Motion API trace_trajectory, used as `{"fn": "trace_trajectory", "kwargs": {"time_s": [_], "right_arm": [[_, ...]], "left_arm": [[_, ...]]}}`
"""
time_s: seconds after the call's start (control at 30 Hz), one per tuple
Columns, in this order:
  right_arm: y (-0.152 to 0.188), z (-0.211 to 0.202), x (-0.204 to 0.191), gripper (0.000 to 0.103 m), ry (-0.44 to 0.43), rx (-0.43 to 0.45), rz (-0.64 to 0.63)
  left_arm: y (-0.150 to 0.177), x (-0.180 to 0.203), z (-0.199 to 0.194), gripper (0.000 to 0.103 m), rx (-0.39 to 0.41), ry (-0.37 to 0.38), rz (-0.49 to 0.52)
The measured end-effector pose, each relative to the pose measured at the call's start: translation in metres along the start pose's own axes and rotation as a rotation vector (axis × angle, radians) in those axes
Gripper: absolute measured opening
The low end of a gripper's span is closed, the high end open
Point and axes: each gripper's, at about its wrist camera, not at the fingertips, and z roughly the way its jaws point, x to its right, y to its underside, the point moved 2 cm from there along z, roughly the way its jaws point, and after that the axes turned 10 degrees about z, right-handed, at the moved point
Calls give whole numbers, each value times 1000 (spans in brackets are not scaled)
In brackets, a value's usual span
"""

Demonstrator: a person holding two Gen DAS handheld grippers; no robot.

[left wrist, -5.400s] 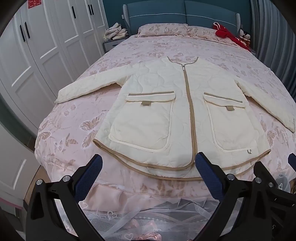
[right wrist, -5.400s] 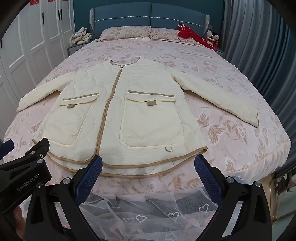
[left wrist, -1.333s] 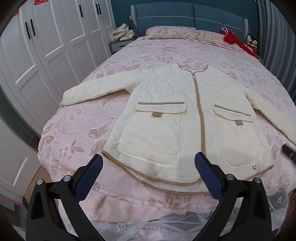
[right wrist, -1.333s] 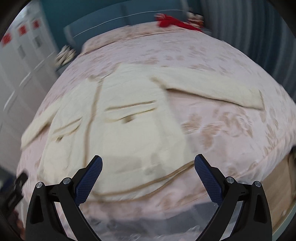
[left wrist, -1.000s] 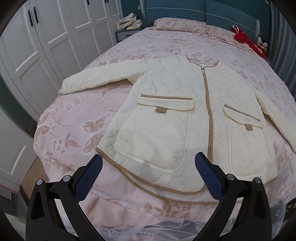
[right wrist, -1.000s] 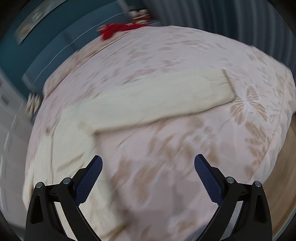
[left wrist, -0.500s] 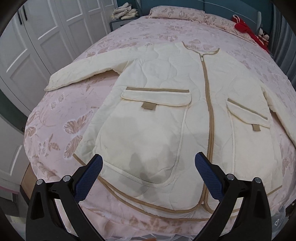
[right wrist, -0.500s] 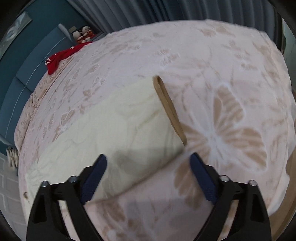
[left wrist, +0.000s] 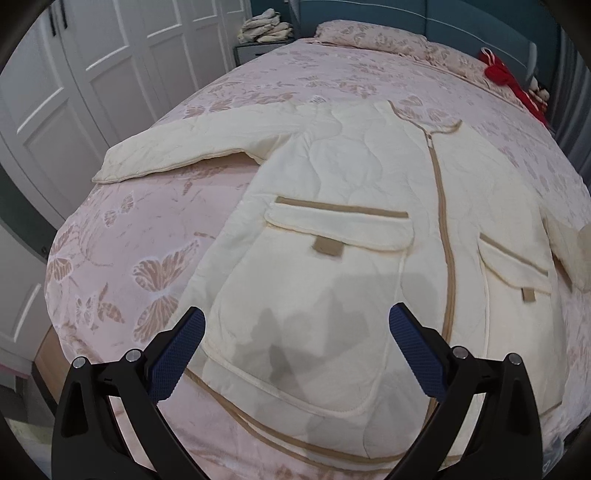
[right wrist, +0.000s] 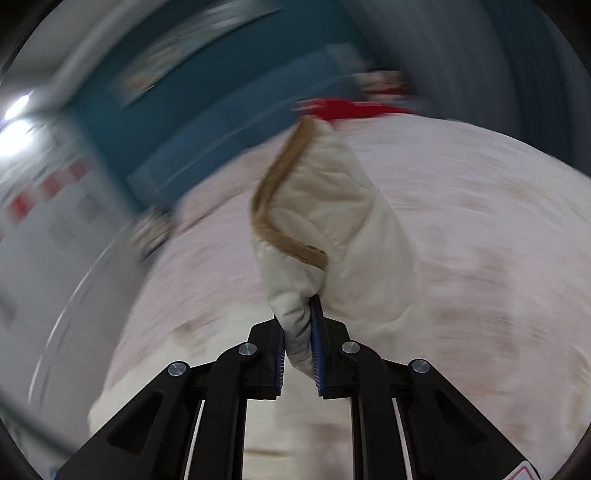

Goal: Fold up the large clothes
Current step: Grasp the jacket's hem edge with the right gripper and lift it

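Note:
A cream quilted jacket with tan trim, a centre zip and two flap pockets lies flat, front up, on the bed. Its left sleeve stretches out toward the wardrobe. My left gripper is open and empty, hovering over the lower left pocket near the hem. My right gripper is shut on the jacket's right sleeve cuff and holds it lifted above the bed; the view is motion-blurred. The raised cuff also shows at the right edge of the left wrist view.
The bed has a pink butterfly-print cover. White wardrobe doors stand to the left. A nightstand with folded cloths is at the back, with pillows and a red item by the blue headboard.
My right gripper closed on the right sleeve cuff and lifted it off the bed, swinging fast. My left gripper moved closer in over the jacket's lower left pocket, still open.

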Motion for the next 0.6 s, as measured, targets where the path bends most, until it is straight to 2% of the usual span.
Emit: {"fn": "trace_trajectory", "kwargs": {"time_s": [0.07,0.13,0.2,0.3,0.4,0.47,0.5,0.57,0.6], "right_arm": [[30,27,-79,13,-112,-86,-126],[66,54,-136,13,-181,-164,-218],[112,86,-189,13,-212,-244,-319],[181,135,-237,16,-239,-389,-396],[241,174,-251,31,-163,-495,-471],[261,177,-242,36,-149,-528,-460],[263,171,-233,40,-147,-528,-446],[257,149,-204,63,-122,-492,-388],[251,141,-193,65,-109,-471,-363]], "left_arm": [[-2,-13,0,98,11,0,-30],[-4,-28,1,98,14,-3,-62],[-5,-42,1,98,19,-8,-91],[-5,-65,4,98,22,-10,-129],[-9,-80,10,98,21,27,-154],[-15,-84,16,98,20,68,-157],[-19,-84,20,98,21,95,-160],[-31,-81,31,98,21,170,-177],[-38,-76,38,98,19,220,-189]]}}
